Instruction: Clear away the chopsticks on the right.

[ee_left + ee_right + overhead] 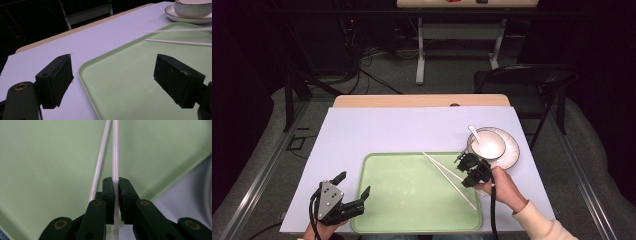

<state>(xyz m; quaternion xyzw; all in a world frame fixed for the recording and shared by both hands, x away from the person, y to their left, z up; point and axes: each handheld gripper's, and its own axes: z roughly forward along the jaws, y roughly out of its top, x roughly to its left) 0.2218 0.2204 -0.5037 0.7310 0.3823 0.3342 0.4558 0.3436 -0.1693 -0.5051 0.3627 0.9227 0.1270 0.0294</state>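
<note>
Right claw [116, 195] clamped on one white chopstick [115, 157], long axis straight ahead of it over the green tray [412, 200].
Second chopstick [100, 165] lies just beside, probably untouched; bowl [486, 144] on plate behind; left claw [354, 192] apart, idle at tray's near-left corner.

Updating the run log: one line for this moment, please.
left gripper: open, over green plastic tray corner | right gripper: shut on one white chopstick | second white chopstick: beside jaws

Right gripper [116, 185] clamped on one white chopstick [115, 150], second chopstick [101, 157] alongside, green tray [50, 157]
</note>
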